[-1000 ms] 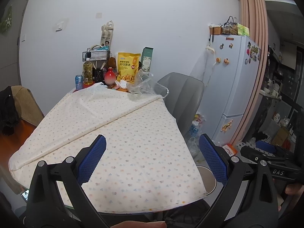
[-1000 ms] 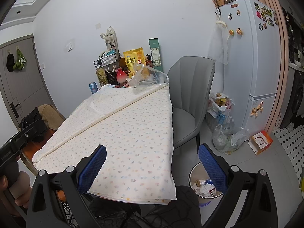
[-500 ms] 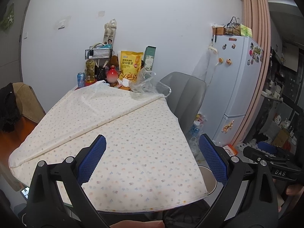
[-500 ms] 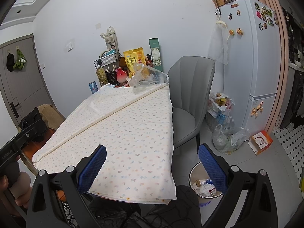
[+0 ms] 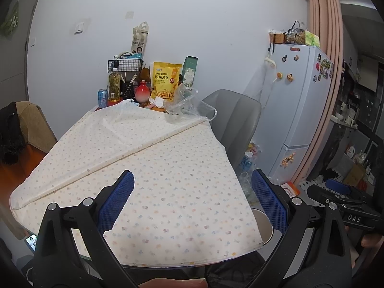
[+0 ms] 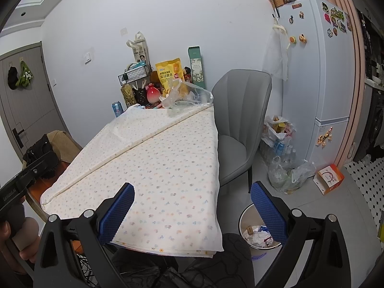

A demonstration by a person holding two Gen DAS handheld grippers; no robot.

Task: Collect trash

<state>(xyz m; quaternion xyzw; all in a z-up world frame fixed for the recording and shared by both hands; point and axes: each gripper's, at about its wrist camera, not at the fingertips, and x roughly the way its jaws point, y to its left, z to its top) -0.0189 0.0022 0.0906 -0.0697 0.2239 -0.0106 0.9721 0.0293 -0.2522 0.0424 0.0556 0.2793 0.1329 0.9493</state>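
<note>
A crumpled clear plastic bag lies at the far end of the cloth-covered table; it also shows in the right wrist view. White crumpled paper sits beside it. A white trash bin with rubbish inside stands on the floor right of the table; its rim shows in the left wrist view. My left gripper is open and empty above the near table edge. My right gripper is open and empty over the near right corner.
A yellow snack bag, red vase, blue can and oil bottle crowd the far table end. A grey chair stands right of the table. Plastic bags of bottles and a fridge lie beyond.
The left wrist view has shifted slightly, with the far table end now a little higher and more to the right. The right gripper has not moved. Both stay open.
</note>
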